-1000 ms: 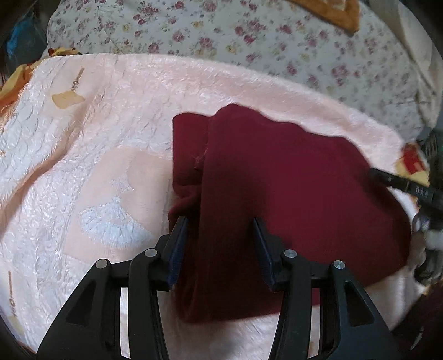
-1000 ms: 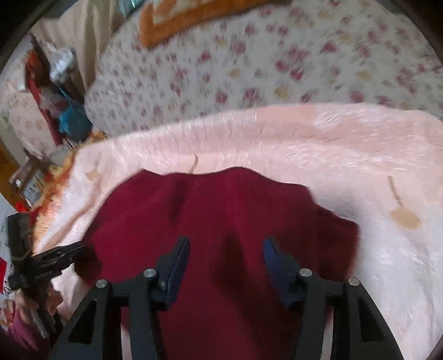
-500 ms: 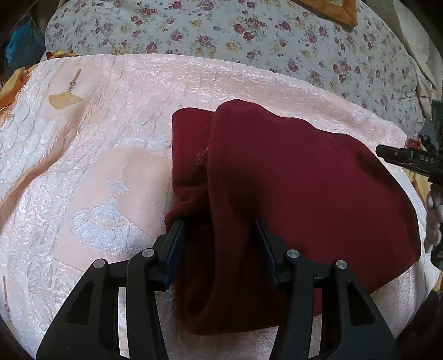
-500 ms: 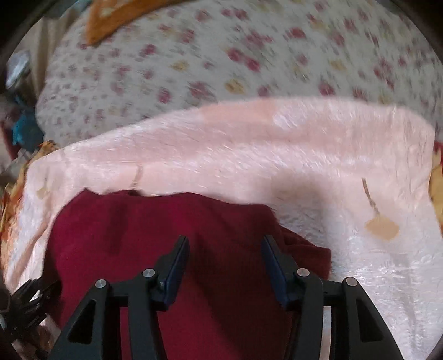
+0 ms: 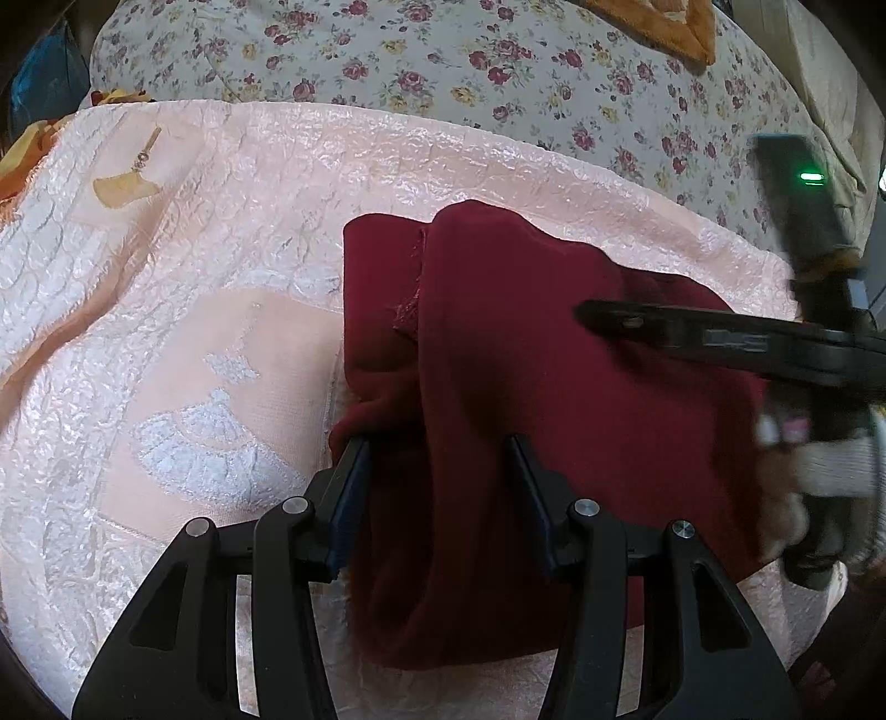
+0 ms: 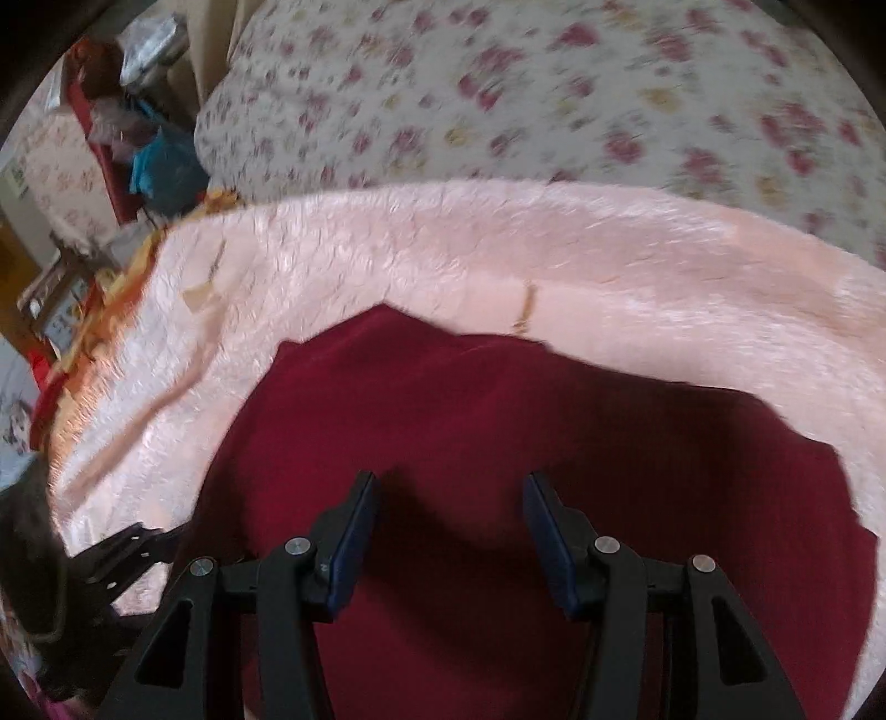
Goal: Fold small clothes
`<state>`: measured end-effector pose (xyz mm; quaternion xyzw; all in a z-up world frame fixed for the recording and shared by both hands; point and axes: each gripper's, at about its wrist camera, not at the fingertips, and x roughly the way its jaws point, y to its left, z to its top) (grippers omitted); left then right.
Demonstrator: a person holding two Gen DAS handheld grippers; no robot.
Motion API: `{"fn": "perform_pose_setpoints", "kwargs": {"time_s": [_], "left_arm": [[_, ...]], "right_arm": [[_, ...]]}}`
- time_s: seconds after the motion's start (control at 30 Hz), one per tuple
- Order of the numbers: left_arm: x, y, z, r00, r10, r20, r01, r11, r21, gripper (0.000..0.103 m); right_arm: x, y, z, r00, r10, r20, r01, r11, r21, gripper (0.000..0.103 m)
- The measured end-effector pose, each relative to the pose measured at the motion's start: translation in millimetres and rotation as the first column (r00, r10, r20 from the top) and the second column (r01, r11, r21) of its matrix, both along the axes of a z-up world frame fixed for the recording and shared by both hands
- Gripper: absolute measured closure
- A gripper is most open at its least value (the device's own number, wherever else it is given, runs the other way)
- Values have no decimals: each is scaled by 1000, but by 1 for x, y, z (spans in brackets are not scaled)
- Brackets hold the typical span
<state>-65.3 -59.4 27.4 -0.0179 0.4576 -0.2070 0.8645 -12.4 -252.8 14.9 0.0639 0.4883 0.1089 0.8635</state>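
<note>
A dark red garment (image 5: 554, 421) lies folded on a pink blanket (image 5: 194, 266), with a thicker folded strip along its left side. My left gripper (image 5: 437, 443) is open, its fingers straddling that strip near the front edge without pinching it. In the right wrist view the same garment (image 6: 498, 421) fills the lower half, and my right gripper (image 6: 448, 482) is open just above its middle. The right gripper also shows in the left wrist view (image 5: 720, 338), reaching in over the garment from the right.
A floral bedspread (image 5: 498, 61) lies behind the blanket, with an orange cushion (image 5: 664, 22) at the back. Cluttered items (image 6: 127, 122) stand beyond the bed's left end. The pink blanket (image 6: 554, 260) surrounds the garment.
My right gripper has swung in from the right edge to above the garment's middle. My left gripper has hardly moved and stays open over the folded strip.
</note>
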Motion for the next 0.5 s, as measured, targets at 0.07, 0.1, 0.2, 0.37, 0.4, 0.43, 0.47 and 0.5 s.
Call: {"fn": "perform_pose_setpoints", "kwargs": {"time_s": [0.07,0.1,0.2,0.37,0.4,0.43,0.47,0.5], "left_arm": [[0,3,0,1000,-6,-7,6,1000,-16,53],[0,7,1,1000,-7,-18,7,999,-34,53],[-1,24,1,998,15,-64,-23,992,-127,54],[1,42,1,991,85,-99,-103,977,-189,37],[2,44,0,990,94,-106,-114,974,-198,37],[3,46,-1,989,97,-115,-119,972,-202,37],[4,46,-2,988,98,-121,-121,971,-205,37],[5,45,-2,988,98,-122,-122,971,-205,37]], "right_arm": [[10,2,-9,1000,-13,-20,12,1000,-20,49],[14,3,-7,999,-25,-23,24,999,-26,49],[20,9,9,1000,-23,-10,23,1000,-13,49],[32,52,28,996,83,-14,-83,996,38,44],[36,61,26,994,101,-33,-100,994,44,40],[43,71,24,992,114,-52,-112,993,46,31],[46,77,21,990,122,-65,-120,992,44,27],[54,89,16,986,141,-85,-139,990,32,27]]}}
